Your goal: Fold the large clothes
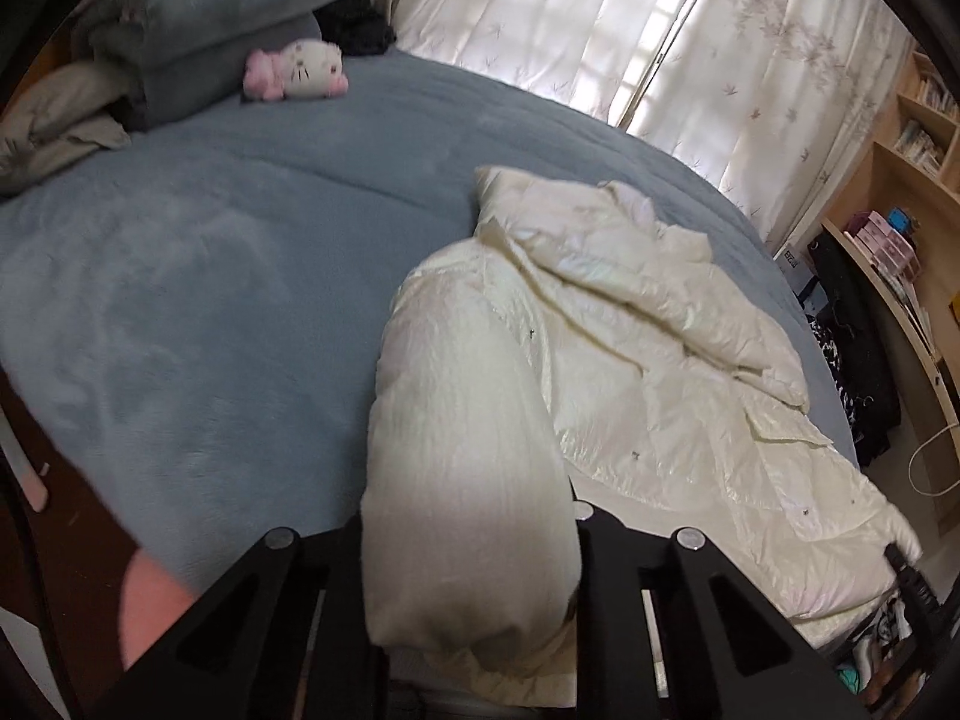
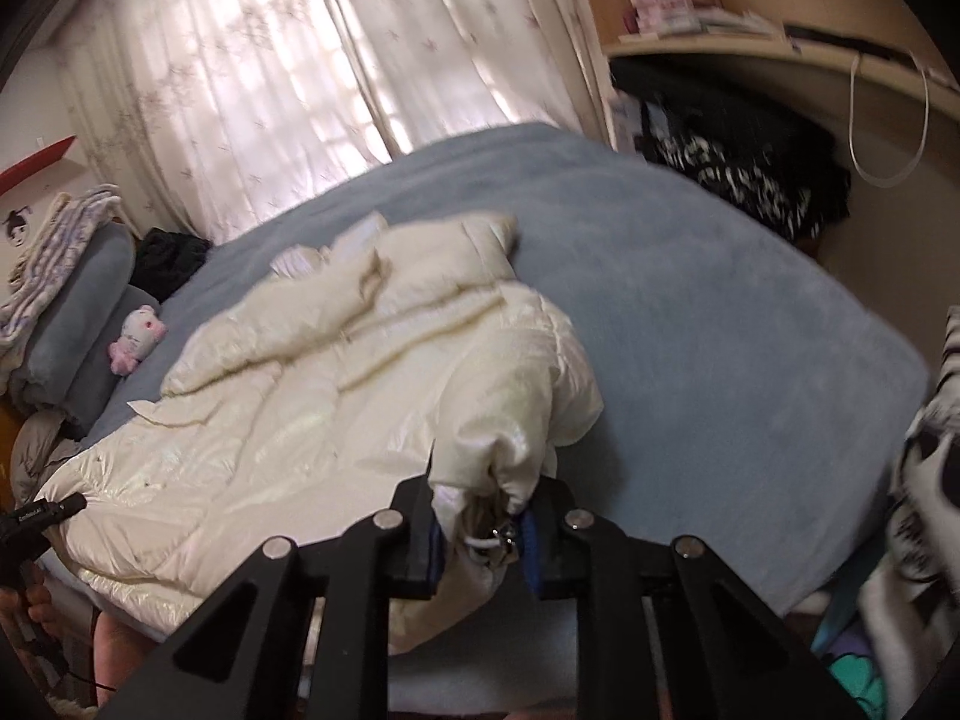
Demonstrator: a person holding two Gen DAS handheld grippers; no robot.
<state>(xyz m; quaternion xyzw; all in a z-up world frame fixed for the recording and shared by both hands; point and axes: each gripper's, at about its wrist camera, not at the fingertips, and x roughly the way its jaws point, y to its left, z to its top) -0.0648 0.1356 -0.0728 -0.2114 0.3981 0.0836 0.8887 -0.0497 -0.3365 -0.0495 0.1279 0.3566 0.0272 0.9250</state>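
Note:
A cream puffer jacket (image 1: 630, 360) lies crumpled on a blue-grey bed (image 1: 210, 276). My left gripper (image 1: 471, 564) is shut on a sleeve of the jacket, which bulges up thick between its jaws. In the right wrist view the jacket (image 2: 312, 396) spreads to the left on the bed (image 2: 720, 330). My right gripper (image 2: 489, 531) is shut on the other sleeve's cuff and holds it raised above the bed near the front edge. The left gripper's tip (image 2: 42, 516) shows at the far left by the jacket's hem.
Folded grey blankets (image 1: 198, 18) and a white-and-pink plush cat (image 1: 297, 69) sit at the head of the bed. Curtains (image 1: 600, 18) hang behind. A wooden shelf and desk (image 1: 900, 228) with dark clothes stand beyond the far side. A patterned cloth (image 2: 924, 480) hangs at right.

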